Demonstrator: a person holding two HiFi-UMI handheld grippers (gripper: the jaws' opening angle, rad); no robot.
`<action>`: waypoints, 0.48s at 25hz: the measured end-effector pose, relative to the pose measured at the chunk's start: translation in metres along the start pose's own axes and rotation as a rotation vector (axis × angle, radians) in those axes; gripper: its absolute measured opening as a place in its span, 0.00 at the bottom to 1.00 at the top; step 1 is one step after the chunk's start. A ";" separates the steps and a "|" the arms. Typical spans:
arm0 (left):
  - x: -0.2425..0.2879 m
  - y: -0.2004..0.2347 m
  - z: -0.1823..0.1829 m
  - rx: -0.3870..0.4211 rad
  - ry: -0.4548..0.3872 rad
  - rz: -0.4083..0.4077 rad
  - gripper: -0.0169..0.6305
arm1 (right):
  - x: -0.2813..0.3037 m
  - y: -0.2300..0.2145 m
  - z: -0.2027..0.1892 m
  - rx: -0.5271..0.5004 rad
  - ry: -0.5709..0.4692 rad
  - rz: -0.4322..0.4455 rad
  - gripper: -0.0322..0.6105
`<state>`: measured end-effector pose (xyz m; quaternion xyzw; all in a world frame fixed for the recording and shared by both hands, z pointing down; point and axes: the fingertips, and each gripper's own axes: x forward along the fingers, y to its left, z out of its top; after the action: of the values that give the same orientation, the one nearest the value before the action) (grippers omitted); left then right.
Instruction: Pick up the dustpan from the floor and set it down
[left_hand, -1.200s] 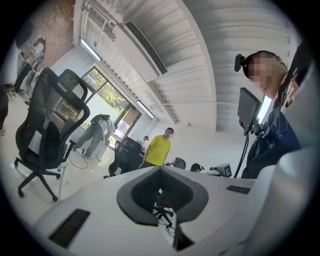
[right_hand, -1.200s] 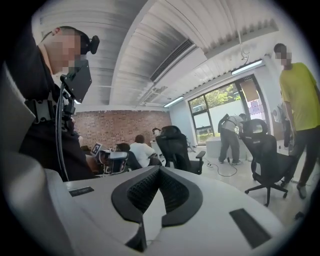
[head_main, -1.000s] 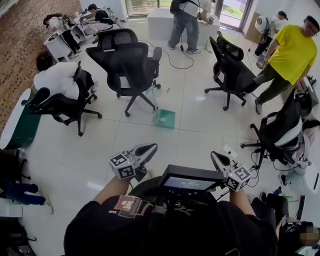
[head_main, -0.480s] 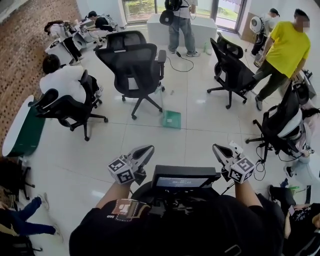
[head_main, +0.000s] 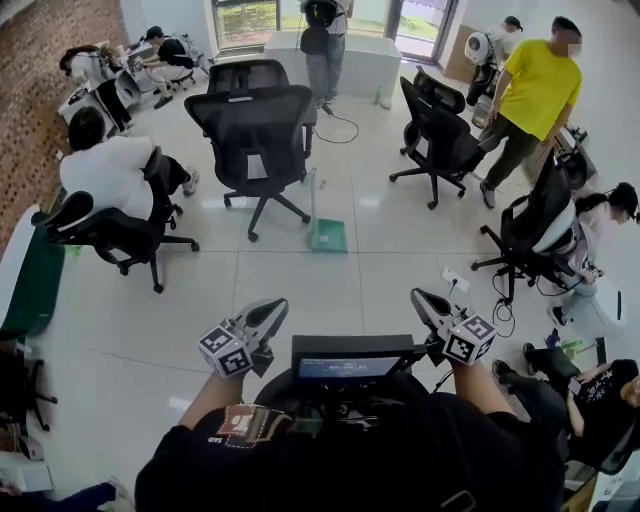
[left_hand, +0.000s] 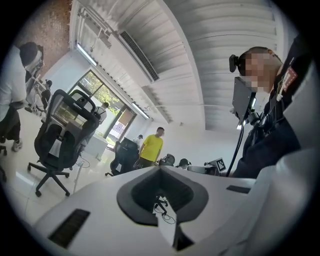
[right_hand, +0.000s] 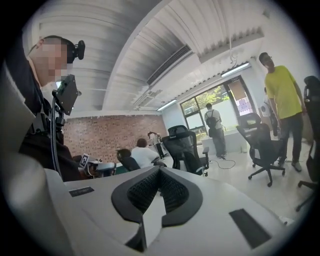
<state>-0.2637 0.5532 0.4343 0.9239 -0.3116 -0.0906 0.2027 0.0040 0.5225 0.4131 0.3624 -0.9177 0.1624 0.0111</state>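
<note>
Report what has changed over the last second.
The left gripper and right gripper have been carried along across the floor with the person; nothing was gripped or released. The green dustpan stays on the floor ahead, untouched, and both grippers stay shut and empty.

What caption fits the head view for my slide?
Left gripper and right gripper shut, empty; green dustpan on floor ahead, beside a black chair.
</note>
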 end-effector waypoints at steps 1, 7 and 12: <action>-0.001 -0.010 -0.001 0.001 0.002 -0.006 0.06 | -0.010 0.005 0.000 0.007 -0.009 -0.004 0.07; 0.018 -0.062 -0.011 0.020 -0.002 -0.014 0.06 | -0.065 0.007 -0.012 0.018 0.001 0.002 0.06; 0.053 -0.105 -0.036 -0.014 0.004 -0.016 0.06 | -0.112 -0.010 -0.028 0.003 0.024 0.017 0.06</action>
<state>-0.1547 0.6087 0.4193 0.9251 -0.3034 -0.0925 0.2090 0.0899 0.5982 0.4269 0.3524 -0.9203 0.1684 0.0203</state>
